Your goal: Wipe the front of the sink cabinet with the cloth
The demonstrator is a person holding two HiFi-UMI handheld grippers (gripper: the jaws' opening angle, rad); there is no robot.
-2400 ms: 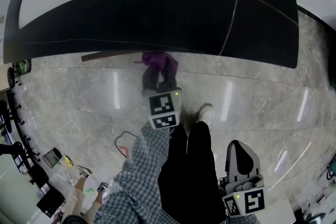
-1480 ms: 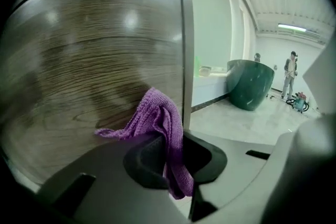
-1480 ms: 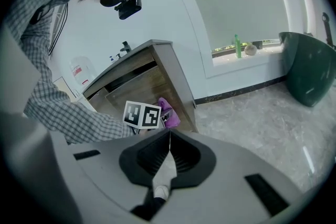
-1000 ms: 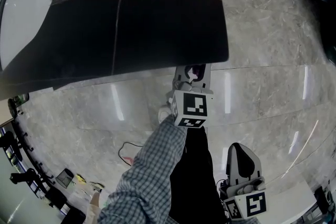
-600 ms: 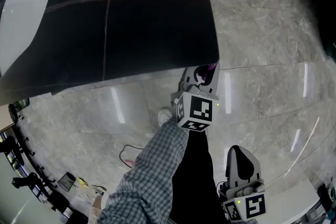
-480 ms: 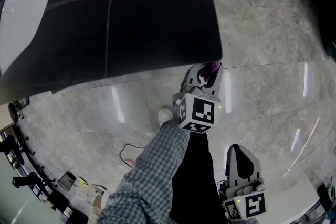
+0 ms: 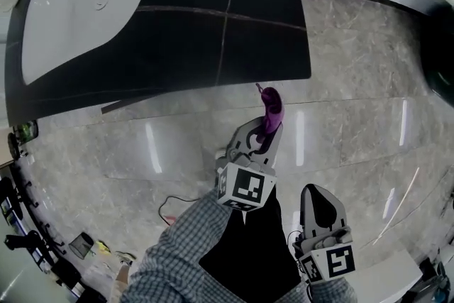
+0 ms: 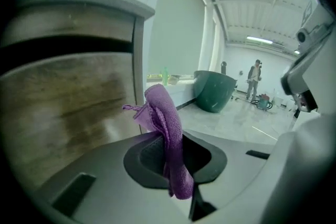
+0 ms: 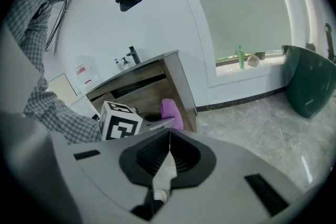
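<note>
The lower end of the purple terry cloth (image 8: 164, 118) disappears between the jaws of the left claw (image 8: 176, 157), which press on it, so how much is clamped cannot be told. The brown wood-grain sink cabinet front (image 8: 68, 102) is smeared and cut by the left rim. The far-off standing figure (image 8: 254, 78) is too small to make out. The dark green tub (image 9: 310, 81) is cropped at the right rim. The small round thing (image 9: 253, 60) beside the green bottle (image 9: 241, 56) cannot be identified.

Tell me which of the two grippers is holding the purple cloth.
The left gripper: its jaws pinch the purple cloth. The right gripper has its jaws together with nothing between them.
</note>
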